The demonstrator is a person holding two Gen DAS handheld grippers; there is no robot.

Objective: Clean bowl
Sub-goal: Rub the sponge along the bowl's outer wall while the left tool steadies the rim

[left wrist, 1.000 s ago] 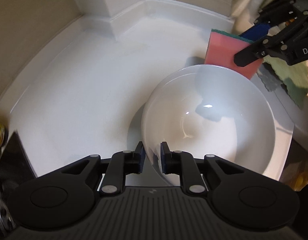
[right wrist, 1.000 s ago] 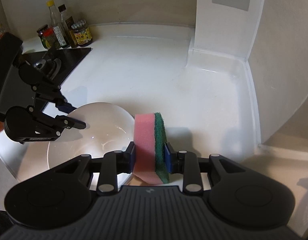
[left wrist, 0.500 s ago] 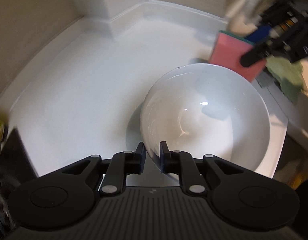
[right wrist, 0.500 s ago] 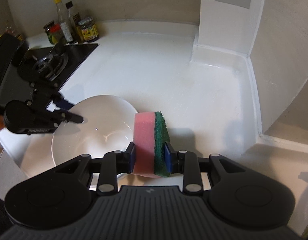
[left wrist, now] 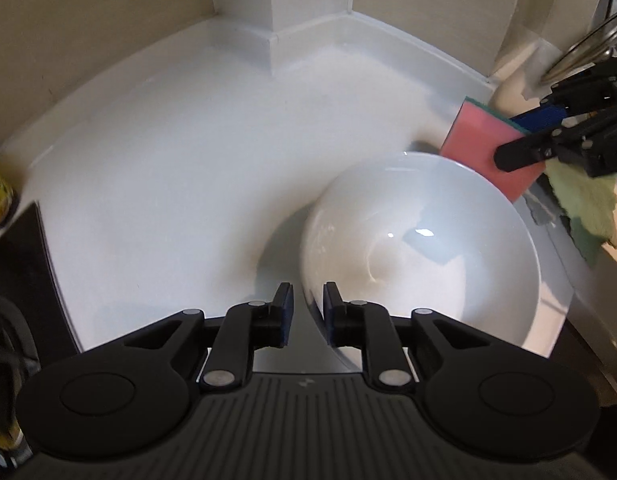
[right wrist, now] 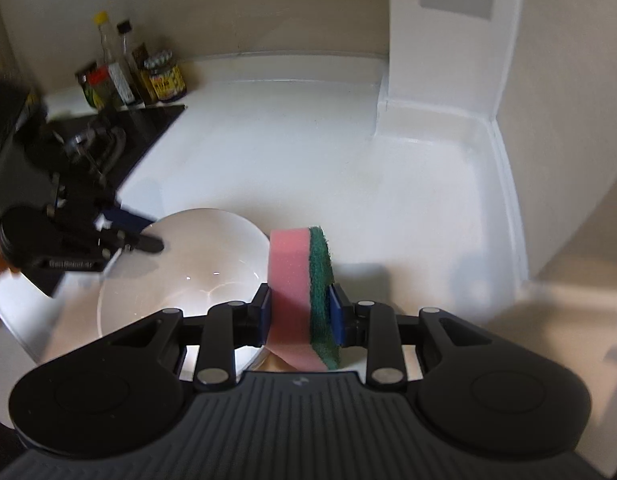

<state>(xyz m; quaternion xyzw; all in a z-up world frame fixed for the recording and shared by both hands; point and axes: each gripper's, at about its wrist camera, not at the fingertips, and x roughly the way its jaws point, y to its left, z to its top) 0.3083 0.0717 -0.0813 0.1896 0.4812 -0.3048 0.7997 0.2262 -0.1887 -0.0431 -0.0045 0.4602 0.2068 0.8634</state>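
Observation:
A white bowl (left wrist: 420,248) is tilted above the white counter (left wrist: 168,168). My left gripper (left wrist: 307,312) is shut on its near rim. In the right wrist view the bowl (right wrist: 188,276) lies left of the sponge, with my left gripper (right wrist: 148,240) on its far left rim. My right gripper (right wrist: 301,312) is shut on a pink and green sponge (right wrist: 298,288), held upright beside the bowl's right rim. In the left wrist view the sponge (left wrist: 484,148) and right gripper (left wrist: 524,136) sit just past the bowl's far right rim.
Sauce bottles and jars (right wrist: 128,76) stand at the back left beside a black stove (right wrist: 120,136). A white pillar (right wrist: 448,52) rises in the back corner. A green cloth (left wrist: 584,204) and a metal faucet (left wrist: 588,44) are at the right.
The left gripper and bowl have shifted slightly right and tilted. The right gripper has risen and pulled back a little with the sponge; the bowl looks farther below it.

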